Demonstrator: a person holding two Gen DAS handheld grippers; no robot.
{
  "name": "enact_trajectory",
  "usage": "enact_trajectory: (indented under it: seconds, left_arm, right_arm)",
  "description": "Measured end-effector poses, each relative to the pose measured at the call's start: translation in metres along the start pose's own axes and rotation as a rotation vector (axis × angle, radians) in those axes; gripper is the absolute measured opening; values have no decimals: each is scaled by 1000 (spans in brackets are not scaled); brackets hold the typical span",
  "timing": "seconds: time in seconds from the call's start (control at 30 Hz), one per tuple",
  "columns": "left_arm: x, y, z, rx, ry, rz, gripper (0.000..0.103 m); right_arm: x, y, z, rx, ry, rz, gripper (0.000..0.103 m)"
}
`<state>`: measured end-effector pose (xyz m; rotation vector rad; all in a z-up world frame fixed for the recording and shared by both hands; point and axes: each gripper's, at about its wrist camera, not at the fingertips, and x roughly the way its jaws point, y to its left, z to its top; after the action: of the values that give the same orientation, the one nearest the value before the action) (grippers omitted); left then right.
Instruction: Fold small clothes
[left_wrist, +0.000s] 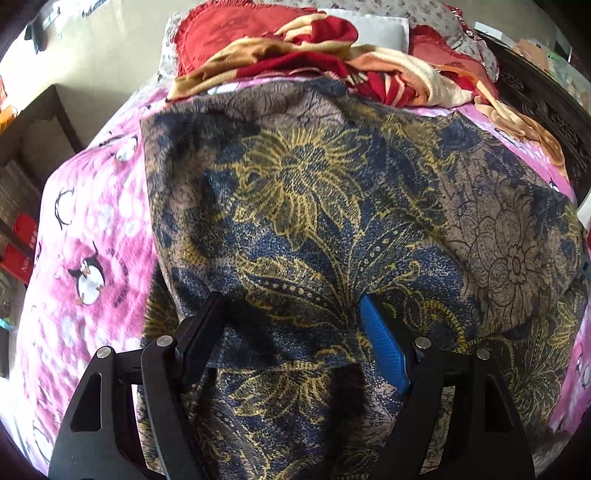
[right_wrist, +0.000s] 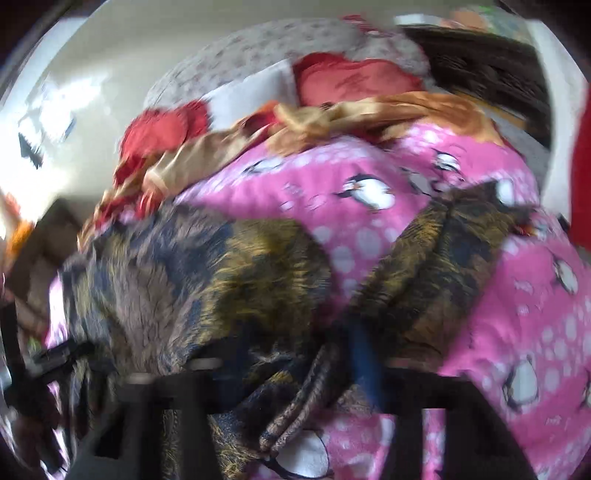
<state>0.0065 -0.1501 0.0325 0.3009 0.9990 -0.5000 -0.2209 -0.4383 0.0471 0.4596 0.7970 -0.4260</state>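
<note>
Left wrist view shows the left gripper (left_wrist: 291, 314) with jaws wide apart, poised over a blue-and-gold floral garment (left_wrist: 314, 221) spread on a pink penguin blanket (left_wrist: 88, 240) covering the bed. A crumpled red and cream blanket (left_wrist: 332, 62) lies beyond it. Right wrist view is blurred: the right gripper (right_wrist: 288, 369) has the garment (right_wrist: 192, 280) bunched between its jaws, but whether they are clamped on it I cannot tell.

The garment (left_wrist: 314, 221) lies on the bedspread (left_wrist: 88, 236), a crumpled blanket (left_wrist: 303, 55) behind it (pillows farther back).
</note>
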Motion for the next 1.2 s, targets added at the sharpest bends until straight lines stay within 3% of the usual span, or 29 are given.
enact_trajectory:
  seconds: [0.07,0.2,0.23,0.27,0.33,0.57,0.7,0.73,0.8,0.83,0.87,0.93,1.03,1.2]
  left_arm:
    - [0,0,0,3,1,-4,76]
    - [-1,1,0,4,5,-9,76]
    - [-1,1,0,3,3,-9,76]
    - [-1,2,0,4,4,-7,76]
    - [0,2,0,4,2,-4,76]
    - [2,-1,-1,6,9,1,76]
    - [4,-2,-1,12,12,8,76]
    - [5,-3,-1,13,12,9,76]
    - [6,-2,0,15,13,7,76]
    - [7,-2,0,19,14,4,76]
    - [7,-2,1,21,14,1,76]
    - [6,0,3,20,12,-8,76]
    - [-5,7,9,4,-19,-9,76]
    - [-34,24,19,-56,-58,-53,76]
  right_arm:
    - [-4,4,3,-68,-7,-51,13]
    - [-21,-31,9,14,-28,-109,13]
    - [-29,-48,10,65,-57,-103,20]
    - [-32,-59,14,105,-66,-108,47]
    - [-37,-93,22,224,-72,-172,68]
    - [-7,-122,78,293,-61,-138,68]
    - [52,-130,111,305,52,-142,68]
    - [69,-137,112,312,117,-179,67]
    - [84,-154,105,390,177,-190,38]
    - [83,-159,102,419,156,-139,19]
    - [76,-162,99,439,127,-95,9]
    - [52,-161,97,424,55,-79,9]
    - [3,-148,100,375,-65,46,9]
    - [-72,-93,118,217,-180,204,9]
